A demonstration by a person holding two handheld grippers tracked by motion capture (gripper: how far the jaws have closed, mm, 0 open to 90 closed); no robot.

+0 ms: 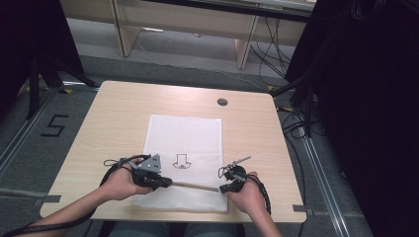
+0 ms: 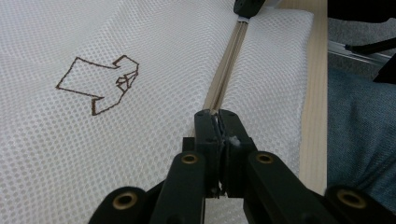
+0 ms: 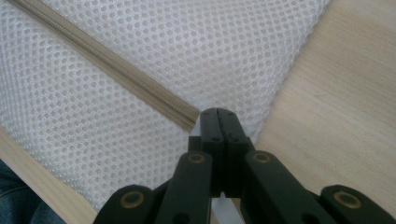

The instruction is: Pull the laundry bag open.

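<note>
A white mesh bag [image 1: 184, 148] is laid flat on the wooden table [image 1: 108, 123], its near edge close to the table's 6 o'clock side. A beige zipper [image 1: 195, 185] is seen running across the bag's near end, from roughly 9 o'clock to 3 o'clock in the high view. A small brown outline drawing [image 1: 181, 161] is printed on the mesh just beyond the zipper, toward 12 o'clock.

The left gripper [image 1: 167, 183] is held at the zipper's 9 o'clock end. In the left gripper view its jaws are seen pressed together on a small pale piece at the zipper line [image 2: 224, 81], most likely the zipper pull, though it is too small to be told for certain. The printed outline [image 2: 100, 84] lies at about 10 o'clock from the jaw tips there.

The right gripper [image 1: 221, 188] is held at the zipper's 3 o'clock end. In the right gripper view its jaws are closed on the bag's mesh [image 3: 116, 56] just beside the zipper's end [image 3: 189, 116], near the bag's edge, with bare table [image 3: 341, 93] at 3 o'clock.

A dark round grommet [image 1: 222, 102] is set in the tabletop beyond the bag, at about 1 o'clock.
</note>
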